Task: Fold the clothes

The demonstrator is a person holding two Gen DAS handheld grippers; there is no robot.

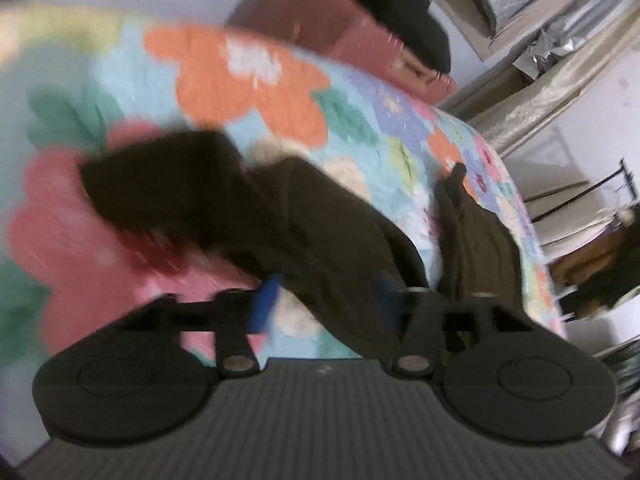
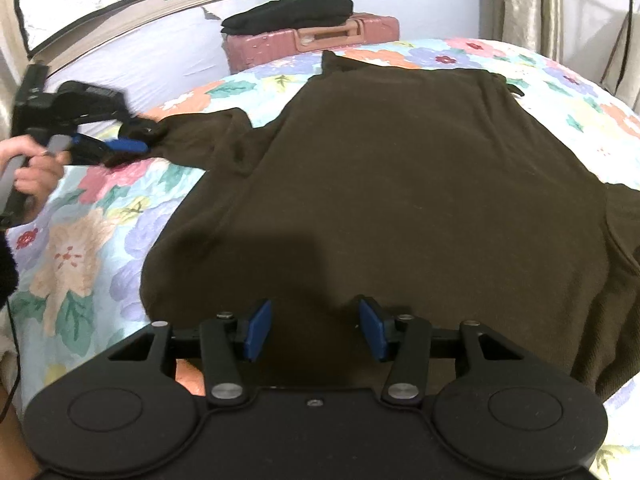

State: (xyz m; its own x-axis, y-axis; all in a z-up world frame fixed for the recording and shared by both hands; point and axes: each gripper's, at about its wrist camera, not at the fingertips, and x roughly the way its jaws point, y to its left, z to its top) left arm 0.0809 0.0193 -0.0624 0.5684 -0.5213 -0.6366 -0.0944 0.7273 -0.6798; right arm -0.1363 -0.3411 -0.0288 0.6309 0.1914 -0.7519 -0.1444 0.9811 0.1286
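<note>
A dark brown sweater (image 2: 400, 180) lies spread flat on a floral bedspread (image 2: 80, 240), with one sleeve (image 2: 200, 140) stretched out to the left. My right gripper (image 2: 316, 328) hovers open over the sweater's near hem, its blue pads wide apart. My left gripper (image 2: 134, 138), held by a hand (image 2: 32, 164), is at that sleeve's cuff. In the blurred left wrist view the sleeve (image 1: 280, 216) runs between the blue pads of my left gripper (image 1: 324, 304). The pads stand apart, and bedspread (image 1: 240, 80) shows between the left pad and the cloth.
A pink suitcase (image 2: 312, 40) stands behind the bed with folded black clothes (image 2: 288, 12) on top. In the left wrist view it shows as the pink suitcase (image 1: 320, 20). A curtain (image 2: 528, 0) hangs at the back right. A pale wall runs behind the bed.
</note>
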